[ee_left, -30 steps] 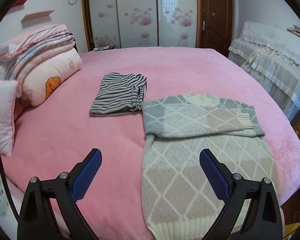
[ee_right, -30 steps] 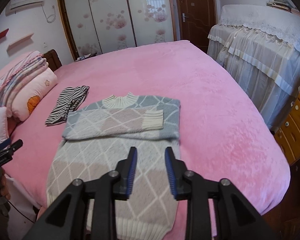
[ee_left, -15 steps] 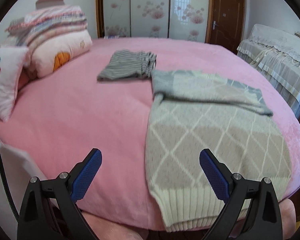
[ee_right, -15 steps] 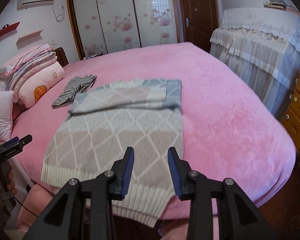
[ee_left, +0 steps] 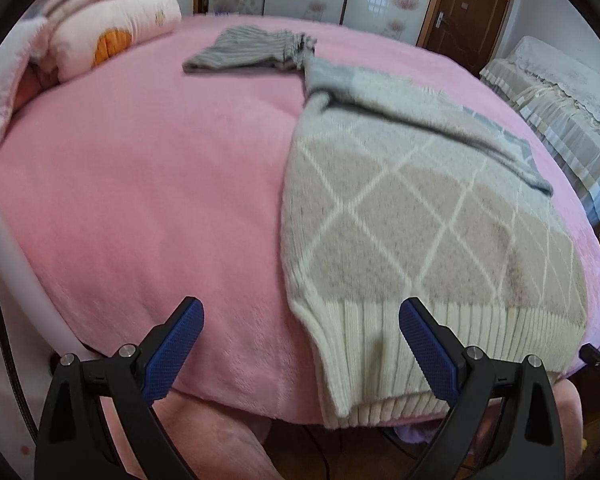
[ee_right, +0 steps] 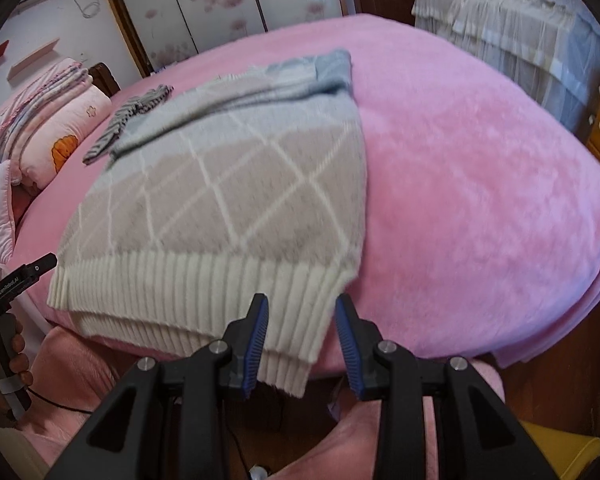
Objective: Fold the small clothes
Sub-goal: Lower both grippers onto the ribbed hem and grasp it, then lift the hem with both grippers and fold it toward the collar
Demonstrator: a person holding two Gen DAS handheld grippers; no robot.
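Two grippers low at the near edge of a plush pink bed [ee_left: 148,184]. Fuzzy diamond-patterned knit sweater [ee_left: 420,216] spread flat, cream ribbed hem draped over the edge. Left gripper [ee_left: 300,344] jaws wide around the hem's corner; right gripper [ee_right: 300,332] jaws narrow, straddling the opposite corner, not pinching. Folded striped garment [ee_left: 252,50] behind.

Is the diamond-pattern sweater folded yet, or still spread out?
Partly folded: the sweater has its sleeves laid across the chest, but the body lies full length, its ribbed hem overhanging the bed edge.
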